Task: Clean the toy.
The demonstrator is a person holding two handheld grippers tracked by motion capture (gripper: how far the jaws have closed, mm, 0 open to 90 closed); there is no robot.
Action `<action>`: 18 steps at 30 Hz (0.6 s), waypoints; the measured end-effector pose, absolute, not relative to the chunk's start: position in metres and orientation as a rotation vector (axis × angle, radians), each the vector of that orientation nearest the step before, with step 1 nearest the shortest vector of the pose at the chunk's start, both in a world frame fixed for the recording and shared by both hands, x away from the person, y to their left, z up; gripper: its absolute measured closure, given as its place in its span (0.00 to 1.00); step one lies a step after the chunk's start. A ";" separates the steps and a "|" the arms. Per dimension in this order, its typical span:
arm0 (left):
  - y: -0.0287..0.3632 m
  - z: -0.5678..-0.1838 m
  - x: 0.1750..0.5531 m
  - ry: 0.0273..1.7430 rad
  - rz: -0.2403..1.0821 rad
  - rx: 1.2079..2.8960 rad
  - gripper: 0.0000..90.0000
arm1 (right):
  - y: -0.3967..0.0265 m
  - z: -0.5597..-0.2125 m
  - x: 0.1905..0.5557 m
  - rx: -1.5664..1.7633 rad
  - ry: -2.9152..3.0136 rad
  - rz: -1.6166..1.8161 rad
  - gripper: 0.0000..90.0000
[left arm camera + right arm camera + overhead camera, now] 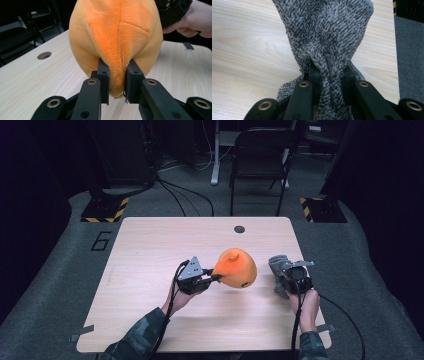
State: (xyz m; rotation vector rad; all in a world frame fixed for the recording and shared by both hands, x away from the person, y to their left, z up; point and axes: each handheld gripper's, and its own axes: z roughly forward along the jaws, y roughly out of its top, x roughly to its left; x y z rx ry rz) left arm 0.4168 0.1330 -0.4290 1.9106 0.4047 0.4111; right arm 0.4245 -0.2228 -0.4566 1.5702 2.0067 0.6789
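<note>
While the pale wooden surface takes up the middle of the high view, a dark folding chair stands past its far edge at the top of the frame, and a small round hole sits near that far edge. On the floor at the upper left and upper right, two black bases with yellow-striped corners flank the surface.

Just right of centre in the high view is the orange plush toy, a rounded, pear-like shape held clear of the wood. Its long axis runs on a slant: the narrow nub points toward the upper left of the frame, and the fat end with small dark marks faces the lower right. The left tongs pinch a fold of the plush on its lower left side; in the left gripper view the jaws squeeze a ridge of orange fabric between them, with the bulk of the toy rising above.

To the right, near the surface's right edge, the grey knitted cloth is bunched up. The right tongs are clamped on it; in the right gripper view a twisted strand of the cloth is pinched between the jaws and fans out wider toward the top of the frame.
</note>
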 end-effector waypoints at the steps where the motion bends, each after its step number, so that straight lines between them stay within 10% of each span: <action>1: 0.133 -0.426 0.416 0.406 0.416 1.931 0.86 | -0.222 -0.456 0.424 1.576 2.005 0.679 0.85; 18: 0.114 -0.413 0.429 0.432 0.456 2.275 0.83 | -0.194 -0.406 0.409 1.481 2.038 0.994 0.86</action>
